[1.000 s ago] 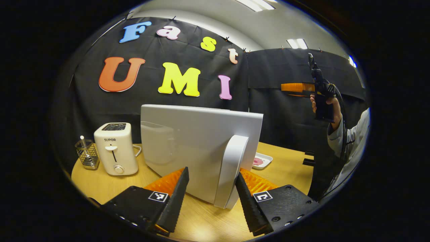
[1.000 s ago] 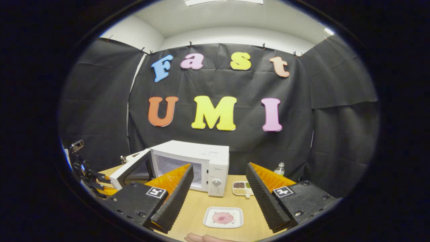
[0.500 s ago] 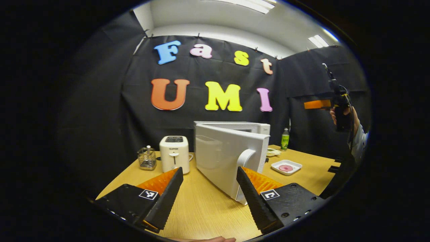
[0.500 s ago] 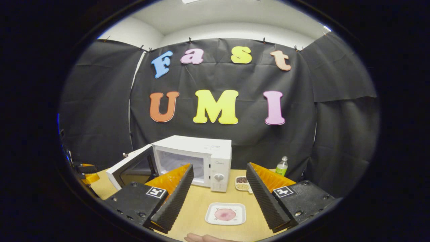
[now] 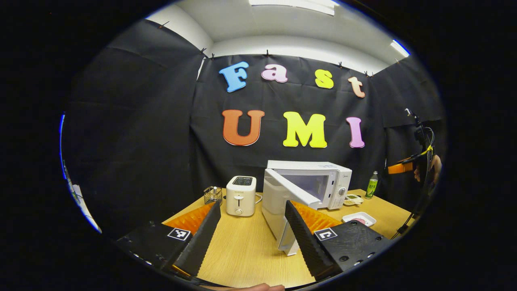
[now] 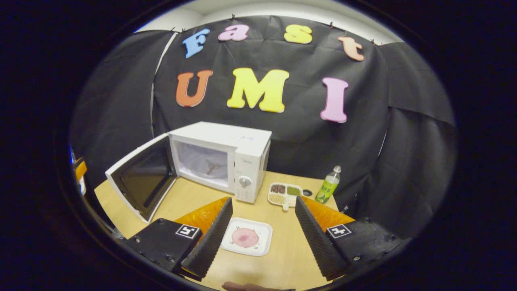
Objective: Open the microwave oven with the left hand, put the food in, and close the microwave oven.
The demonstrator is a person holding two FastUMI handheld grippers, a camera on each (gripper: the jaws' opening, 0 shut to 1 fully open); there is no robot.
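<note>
The white microwave (image 6: 238, 147) (image 5: 319, 184) stands on the wooden table with its door (image 6: 141, 182) (image 5: 282, 202) swung wide open to the left; its cavity holds nothing. A white square plate with pink food (image 6: 246, 238) (image 5: 358, 219) lies on the table in front of the microwave. My right gripper (image 6: 260, 230) hangs open just above and before that plate, apart from it. My left gripper (image 5: 252, 232) is open and holds nothing, well back from the door's edge. In the left gripper view the right gripper (image 5: 404, 166) and its hand show at far right.
A white toaster (image 5: 240, 195) and a wire basket (image 5: 212, 195) stand left of the microwave. A divided dish of grains (image 6: 284, 193) and a green bottle (image 6: 329, 185) (image 5: 371, 185) sit to its right. Bare tabletop (image 6: 190, 202) lies between the open door and the plate.
My left gripper has let go of the door handle and pulled well back from the open door. My right gripper has dropped lower and tilted down toward the plate.
</note>
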